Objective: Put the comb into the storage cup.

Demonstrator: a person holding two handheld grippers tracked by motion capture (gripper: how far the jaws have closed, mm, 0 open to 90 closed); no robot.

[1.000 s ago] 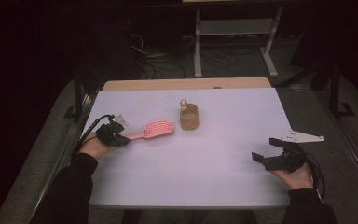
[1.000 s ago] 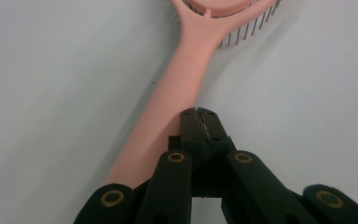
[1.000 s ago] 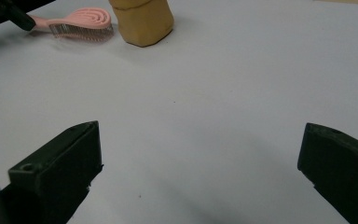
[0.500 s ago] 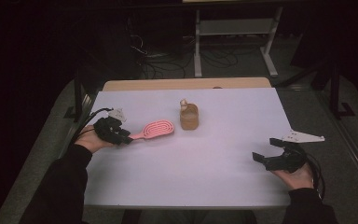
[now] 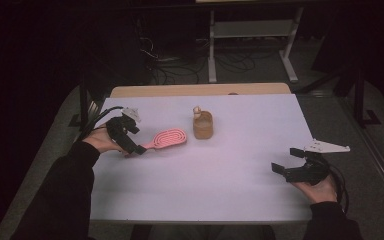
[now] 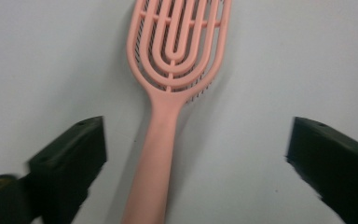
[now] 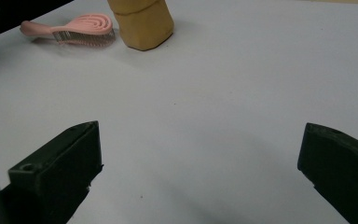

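Nearest the bottom edge of the high view, the person's forearms come in at both lower corners. At lower right the right claw [image 5: 291, 161] rests low over the pale counter [image 5: 240, 200], its jaws spread wide with nothing between them; its own camera shows bare surface between the two black jaws.

Farther up, at the left of the frame, the left claw [image 5: 132, 141] hangs just over the handle end of the pink hairbrush [image 5: 166, 138]. Its jaws have just been opening and now stand wide apart. In the left gripper view the brush handle [image 6: 154, 158] runs up between them, touching neither pad, and the brush lies flat on the counter, back side up, head pointing toward the middle of the frame.

Just beyond the brush head, near but apart from it, stands a small tan jar-like container [image 5: 202, 125] with something pale at its top. The wooden strip at the counter's far edge and the dark floor with cables lie behind.

The risks from here, as I judge them: the brush is released, but the jaws flank the handle closely, so a sideways pull-away could clip it and skid or spin it. A push along its length could drive the head into the tan container and tip it. The trailing cable at the left edge could also drag across the handle.
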